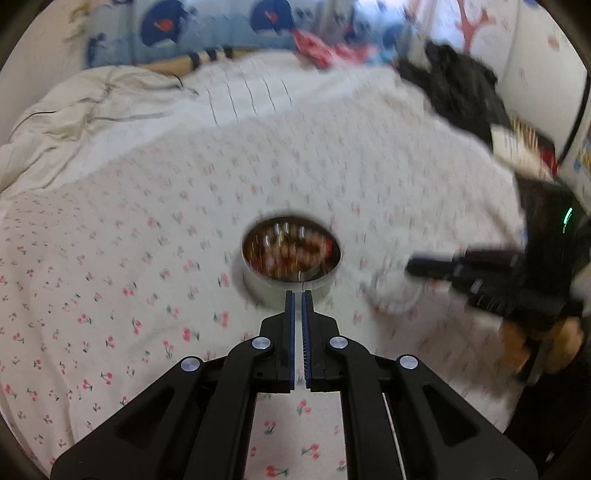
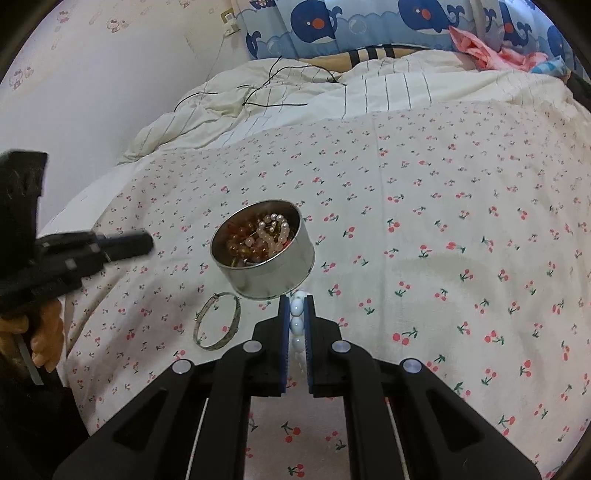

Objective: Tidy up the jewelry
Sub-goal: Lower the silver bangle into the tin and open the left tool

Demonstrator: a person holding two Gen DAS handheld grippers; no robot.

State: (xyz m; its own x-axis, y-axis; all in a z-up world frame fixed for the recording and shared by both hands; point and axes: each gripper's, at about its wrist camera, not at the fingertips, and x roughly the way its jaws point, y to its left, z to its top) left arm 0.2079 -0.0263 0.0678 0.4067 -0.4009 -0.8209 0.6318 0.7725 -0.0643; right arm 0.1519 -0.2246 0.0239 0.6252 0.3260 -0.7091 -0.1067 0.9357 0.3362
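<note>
a round metal tin (image 2: 263, 254) is sitting on the cherry-print bedsheet (image 2: 443, 229) and serving as the landmark here. it is holding a heap of jewelry: a strand of pale pink beads (image 2: 271, 230) and amber-brown beads (image 2: 240, 242) are lying inside it. just beside the tin, toward the camera and to its left in the right wrist view, a thin silver bangle (image 2: 218, 320) is lying flat on the sheet, apart from the tin wall.

the right gripper (image 2: 296, 301) is hovering close to the near wall of the tin, its fingers (image 2: 283, 325) clenching a string of white beads (image 2: 297, 317) that is running down between the pads. the left gripper (image 1: 298, 295) is pointing at the tin from its own near side; in its blurred view the fingers (image 1: 290, 332) are pressing nearly together with only a thin slit between them, and nothing is showing in that slit. in the right wrist view the same gripper is reaching in from the left of the tin, and a hand (image 2: 44, 332) is gripping its handle.

beyond the tin, a rumpled cream duvet (image 2: 295, 92) is lying across the bed, with a whale-print pillow (image 2: 332, 26) behind it
</note>
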